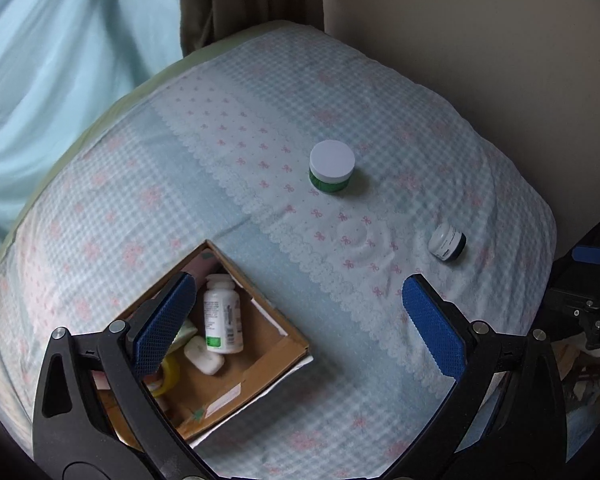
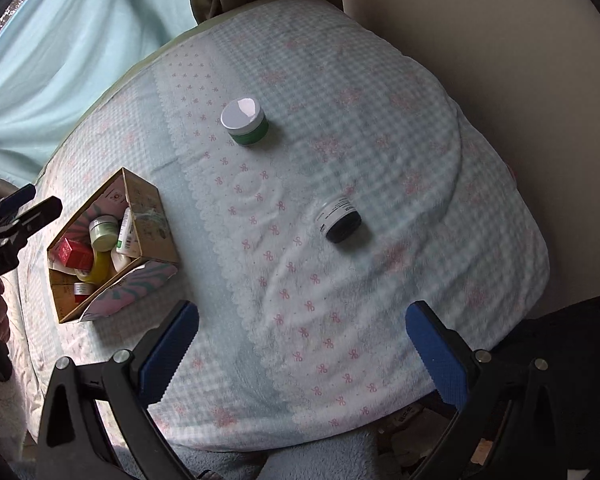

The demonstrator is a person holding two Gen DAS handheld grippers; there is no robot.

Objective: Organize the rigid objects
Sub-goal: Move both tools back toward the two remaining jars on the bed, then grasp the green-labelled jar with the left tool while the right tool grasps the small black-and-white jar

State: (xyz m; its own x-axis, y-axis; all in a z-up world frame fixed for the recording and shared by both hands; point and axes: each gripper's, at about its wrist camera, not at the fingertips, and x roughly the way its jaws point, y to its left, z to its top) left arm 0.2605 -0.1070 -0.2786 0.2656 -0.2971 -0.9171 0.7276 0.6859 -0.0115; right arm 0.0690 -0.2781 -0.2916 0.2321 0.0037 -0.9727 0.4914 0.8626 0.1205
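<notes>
Two views of a padded surface covered by a checked cloth (image 1: 260,112), with a cardboard box (image 1: 260,344) at its left side. The box already holds a white bottle (image 1: 222,312), a bar of soap (image 1: 204,354) and, seen from the right wrist, several small jars and a red carton (image 2: 74,254). Two things remain on the cloth: a green jar (image 1: 332,168) standing upright with a white lid, and a small dark jar (image 2: 340,218) lying on its side, well apart from the first.

The left gripper (image 1: 296,320) hovers above the near corner of the box, jaws spread wide and empty. The right gripper (image 2: 302,348) is likewise wide and empty, with the dark jar ahead of it and closest to its reach.

The step in hand appears to be fetching one of the two loose jars. For the toppled jar, the pads are best set across its flat ends or straight over its round wall, since it may roll on the soft cloth if nudged from one side. Descend squarely, close only when both pads bracket the jar, and lift before travelling. The box is crowded along its left half; the bare cardboard floor on the right looks the better place to release.
</notes>
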